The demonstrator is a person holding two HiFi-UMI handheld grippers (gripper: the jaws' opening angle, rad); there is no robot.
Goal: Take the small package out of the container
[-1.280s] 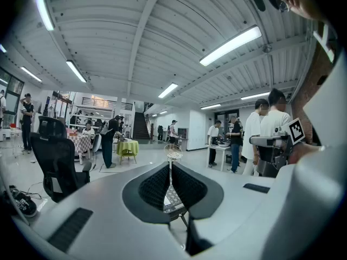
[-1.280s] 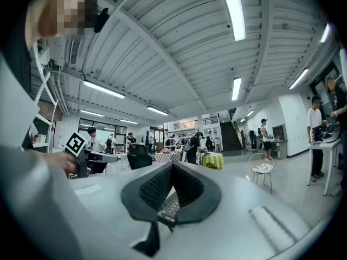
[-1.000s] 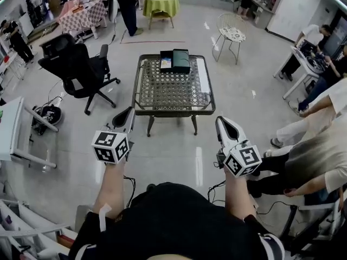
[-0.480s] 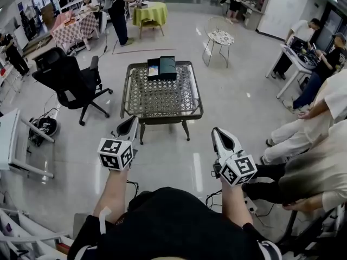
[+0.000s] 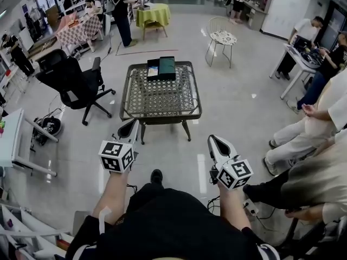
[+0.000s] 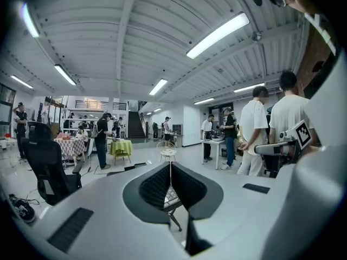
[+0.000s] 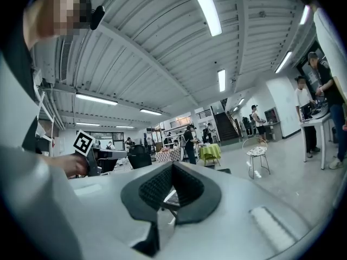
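A low wire-mesh table [image 5: 160, 95] stands ahead of me on the floor. At its far edge lies a dark open container [image 5: 167, 67] with a small blue and white package [image 5: 153, 69] in its left half. My left gripper [image 5: 128, 128] is held up near the table's front left leg, shut, nothing between its jaws. My right gripper [image 5: 212, 142] hovers to the right, short of the table, also shut and empty. Both gripper views look along the closed jaws toward the table [image 6: 169, 195], with the left gripper [image 6: 170, 169] and right gripper [image 7: 172, 169] pads together.
A black office chair [image 5: 73, 80] stands left of the table. A white wire chair [image 5: 221, 38] and a green-clothed table [image 5: 152, 15] are beyond it. People sit and stand at the right [image 5: 320, 123] and around the room. Cables lie on the floor by my feet.
I have stepped slightly; the table sits a little nearer the centre of the head view. Both grippers stay shut, and the right one has dropped lower in the view.
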